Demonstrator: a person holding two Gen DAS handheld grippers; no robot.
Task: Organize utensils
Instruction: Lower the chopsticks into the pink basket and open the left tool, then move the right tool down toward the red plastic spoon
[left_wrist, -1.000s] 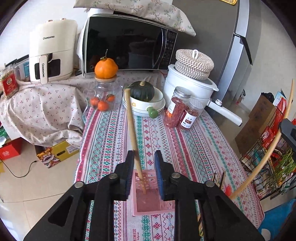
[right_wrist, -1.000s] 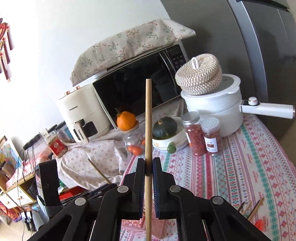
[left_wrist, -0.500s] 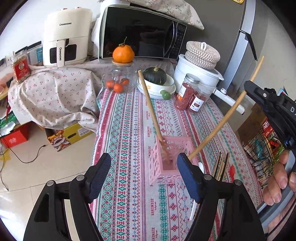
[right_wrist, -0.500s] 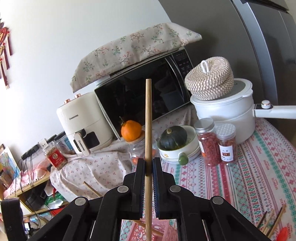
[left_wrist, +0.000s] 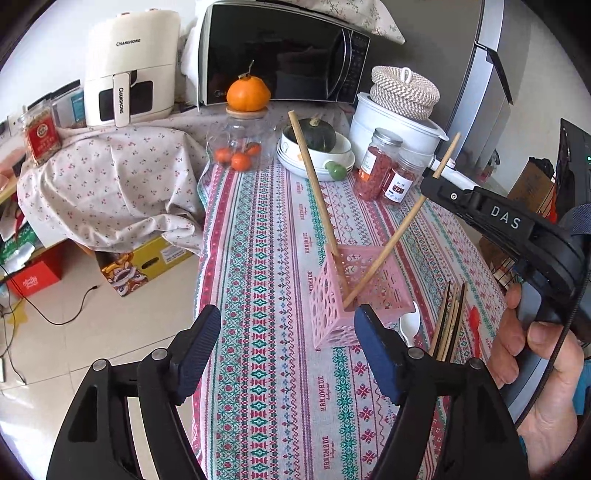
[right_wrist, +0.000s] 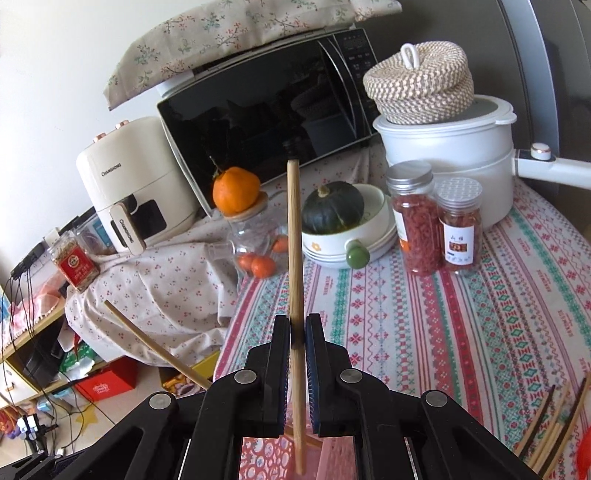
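Pink basket (left_wrist: 360, 295) sits mid-tabletop toward the right edge, holding two bamboo chopsticks. One chopstick (left_wrist: 317, 186) leans free against its far rim. The second chopstick (right_wrist: 295, 258) has its tip down inside, between the right gripper (right_wrist: 296, 332) pads, whose jaws are just opening. Left gripper (left_wrist: 288, 332) is spread wide with nothing in it, just short of the basket's near side. Loose chopsticks (left_wrist: 448, 321) and a white spoon (left_wrist: 408, 326) lie on the cloth right of the basket. Back edge: glass jar (left_wrist: 240, 142) holding small oranges, bowl (left_wrist: 314, 151) with a green squash.
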